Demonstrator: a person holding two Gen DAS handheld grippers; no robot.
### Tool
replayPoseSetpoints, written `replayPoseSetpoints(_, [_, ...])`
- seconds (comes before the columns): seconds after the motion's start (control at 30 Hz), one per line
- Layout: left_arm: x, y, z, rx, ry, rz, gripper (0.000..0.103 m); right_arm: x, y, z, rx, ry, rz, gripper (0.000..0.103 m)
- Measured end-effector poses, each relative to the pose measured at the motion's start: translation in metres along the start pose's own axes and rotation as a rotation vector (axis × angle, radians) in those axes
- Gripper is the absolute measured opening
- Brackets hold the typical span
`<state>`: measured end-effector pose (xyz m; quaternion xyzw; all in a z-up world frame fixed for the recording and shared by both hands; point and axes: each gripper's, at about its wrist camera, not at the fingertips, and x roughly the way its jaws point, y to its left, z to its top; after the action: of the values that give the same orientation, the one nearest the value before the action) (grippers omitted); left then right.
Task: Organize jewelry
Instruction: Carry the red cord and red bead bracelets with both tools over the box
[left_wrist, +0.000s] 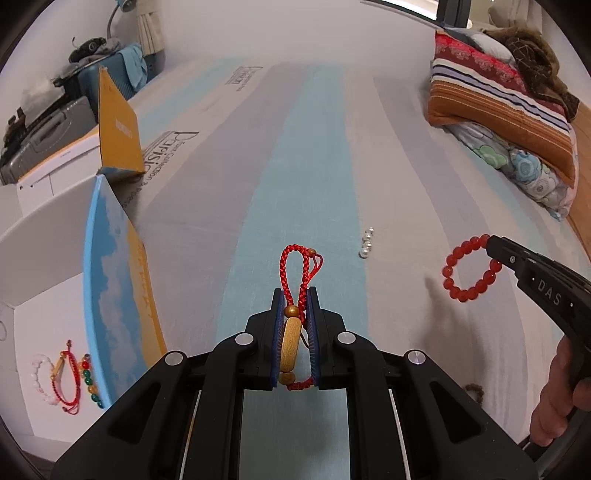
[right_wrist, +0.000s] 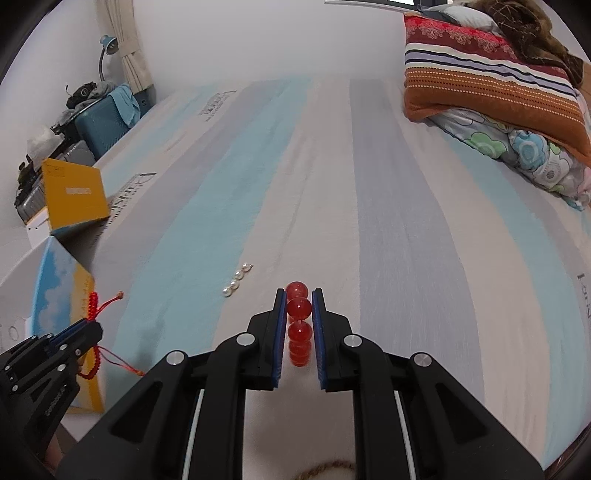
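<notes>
Striped bed sheet (left_wrist: 295, 155) fills left wrist view. Left gripper (left_wrist: 295, 295) jaws clamped on red cord bracelet (left_wrist: 293, 273), lifted above sheet. Pearl strand (left_wrist: 366, 243) lies just beyond. White box (left_wrist: 22, 295) at left holds other bracelets.

Right wrist view: right gripper (right_wrist: 299, 295) jaws clamped on red bead bracelet (right_wrist: 298, 321), above sheet; pearl strand (right_wrist: 236, 280) nearby, pillows (right_wrist: 491, 88) far right.

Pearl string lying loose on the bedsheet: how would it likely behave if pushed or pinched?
The pearl string is a short row of round, glossy beads, so it would probably roll or slip from the fingers. It looks small and light, likely to skid on the bedsheet. It probably bends between beads.
</notes>
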<state>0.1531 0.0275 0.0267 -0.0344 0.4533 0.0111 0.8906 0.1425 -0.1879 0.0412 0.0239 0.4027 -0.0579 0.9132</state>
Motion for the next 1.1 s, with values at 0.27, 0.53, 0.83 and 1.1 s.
replayPoseSetpoints(0.27, [-0.031,0.005,0.000,0.015,-0.006,-0.010,0.011,-0.039,0.016,-0.005,-0.005,-0.032,0.002,0.013])
replayPoseSetpoints(0.53, [-0.063,0.031,0.003,-0.011,-0.046,-0.015,0.011,-0.069,0.055,-0.001,-0.038,-0.075,0.007,0.013])
replayPoseSetpoints(0.83, [-0.107,0.087,-0.001,-0.072,-0.101,0.033,0.011,-0.091,0.118,-0.001,-0.097,-0.112,0.051,0.013])
replayPoseSetpoints(1.1, [-0.130,0.145,-0.012,-0.134,-0.113,0.094,0.011,-0.104,0.180,-0.004,-0.160,-0.131,0.108,0.013])
